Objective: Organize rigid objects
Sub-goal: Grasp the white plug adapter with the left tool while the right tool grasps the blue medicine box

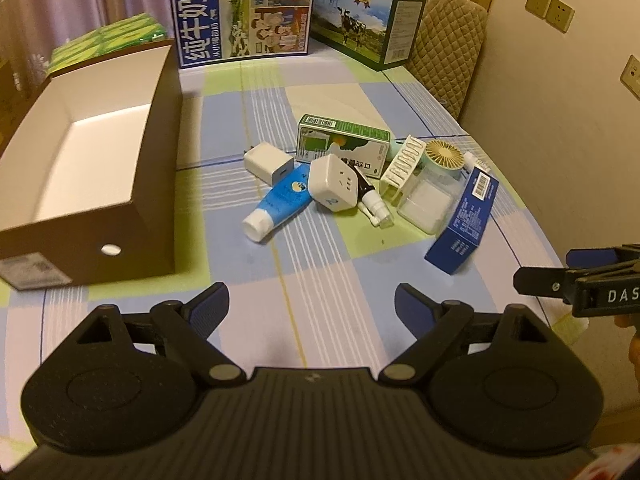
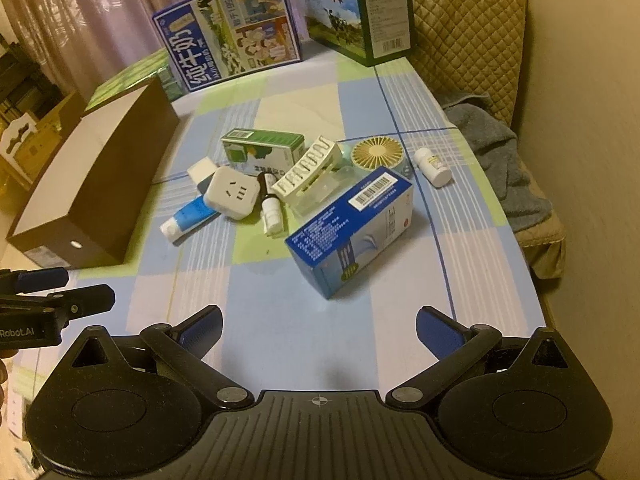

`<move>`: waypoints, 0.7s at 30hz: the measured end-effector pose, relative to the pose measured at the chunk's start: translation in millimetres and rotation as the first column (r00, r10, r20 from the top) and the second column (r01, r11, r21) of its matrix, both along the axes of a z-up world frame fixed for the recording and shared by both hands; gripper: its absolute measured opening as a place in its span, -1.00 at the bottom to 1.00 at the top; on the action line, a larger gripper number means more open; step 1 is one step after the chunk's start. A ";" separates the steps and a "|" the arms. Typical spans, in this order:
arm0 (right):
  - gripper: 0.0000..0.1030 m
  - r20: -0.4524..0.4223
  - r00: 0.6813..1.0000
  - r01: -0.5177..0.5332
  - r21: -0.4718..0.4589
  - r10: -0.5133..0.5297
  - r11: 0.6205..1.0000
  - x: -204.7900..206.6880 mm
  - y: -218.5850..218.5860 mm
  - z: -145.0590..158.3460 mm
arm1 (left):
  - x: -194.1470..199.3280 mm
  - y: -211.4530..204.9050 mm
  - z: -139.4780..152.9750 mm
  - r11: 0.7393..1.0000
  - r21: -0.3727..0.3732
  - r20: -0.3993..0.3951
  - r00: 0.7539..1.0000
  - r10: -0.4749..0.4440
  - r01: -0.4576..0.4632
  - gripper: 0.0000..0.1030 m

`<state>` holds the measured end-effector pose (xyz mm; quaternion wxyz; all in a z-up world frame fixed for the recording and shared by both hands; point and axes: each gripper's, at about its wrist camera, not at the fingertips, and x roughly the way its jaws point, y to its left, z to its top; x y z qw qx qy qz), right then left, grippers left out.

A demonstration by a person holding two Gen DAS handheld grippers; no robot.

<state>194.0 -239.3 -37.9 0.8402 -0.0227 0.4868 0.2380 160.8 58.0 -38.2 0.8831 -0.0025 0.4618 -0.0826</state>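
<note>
Both jaws wide open, empty: left gripper [image 1: 312, 300] and right gripper [image 2: 319, 322] hover short of the pile. We'd take the blue box [image 2: 352, 230] first, judging it the nearest edge of the pile: square the right jaws across its narrow sides. It lies tilted against the clear case [image 2: 320, 196]. The brown bin [image 1: 86, 184], left of the pile, sits open and empty.

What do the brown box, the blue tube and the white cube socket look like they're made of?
Brown box: likely cardboard, matte, with thin flat walls and a white inside. Blue tube: probably soft plastic, slightly glossy, with a white screw cap. White cube socket: hard moulded plastic, smooth with rounded corners.
</note>
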 end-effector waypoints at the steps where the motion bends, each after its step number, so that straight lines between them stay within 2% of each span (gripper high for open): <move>1: 0.96 0.002 1.000 0.005 -0.003 -0.005 1.000 2.5 2.7 -1.6 | 5.2 0.8 -1.2 1.000 0.000 0.000 1.000 -0.006 0.006 0.70; 5: 0.94 0.001 0.999 0.033 -0.015 -0.033 0.999 14.6 14.9 -8.9 | 23.8 3.2 -6.0 0.999 0.002 -0.005 0.999 -0.033 0.033 0.70; 13: 0.77 0.003 0.994 0.112 -0.039 -0.112 0.993 41.6 37.0 -24.6 | 56.3 9.3 -19.4 0.997 -0.005 -0.030 0.997 -0.075 0.075 0.69; 21: 0.69 0.001 0.977 0.214 -0.102 -0.215 0.971 67.0 53.6 -44.4 | 83.8 15.3 -31.3 0.993 -0.019 -0.053 0.991 -0.119 0.119 0.68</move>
